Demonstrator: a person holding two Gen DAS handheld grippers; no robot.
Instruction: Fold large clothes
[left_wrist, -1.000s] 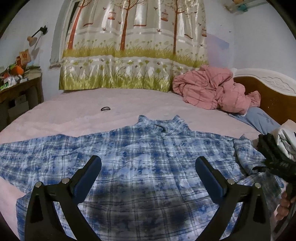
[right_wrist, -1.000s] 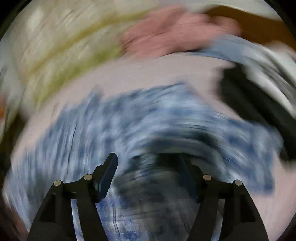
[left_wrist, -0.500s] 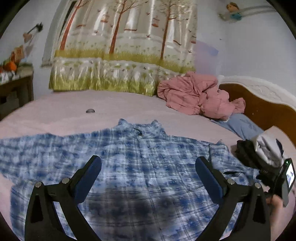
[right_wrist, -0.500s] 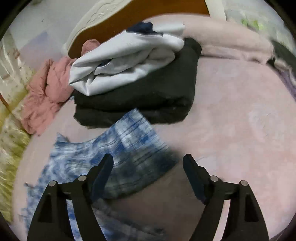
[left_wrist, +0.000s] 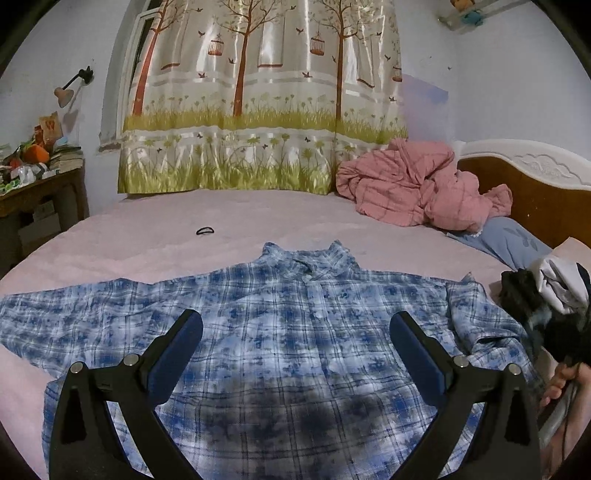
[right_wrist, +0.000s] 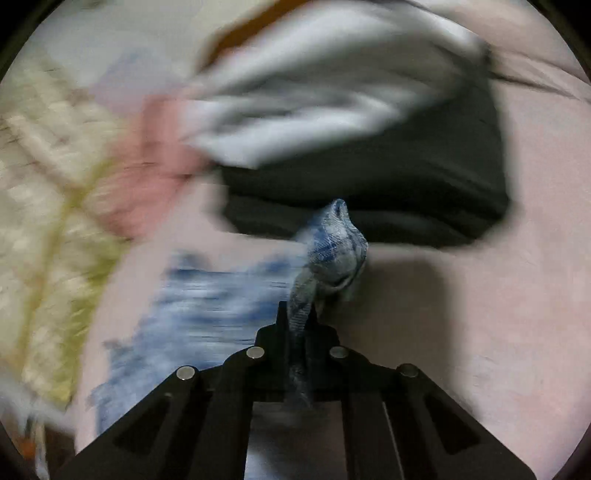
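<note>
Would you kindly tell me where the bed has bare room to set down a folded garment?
Bare pink sheet lies between the plaid shirt collar and the curtain, holding only a small black loop. Crowded by the headboard: pink quilt, blue pillow, clothes stack.

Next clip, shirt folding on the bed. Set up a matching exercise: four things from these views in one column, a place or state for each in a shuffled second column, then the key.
1. blue-and-white plaid shirt
2. crumpled pink quilt
3. small black hair tie
4. left gripper

A. heaped by the wooden headboard
B. jaws wide apart, holding nothing
C. spread flat, one sleeve end pinched by the right gripper
D. lying alone on the pink sheet beyond the collar

Pairs: 1-C, 2-A, 3-D, 4-B
</note>
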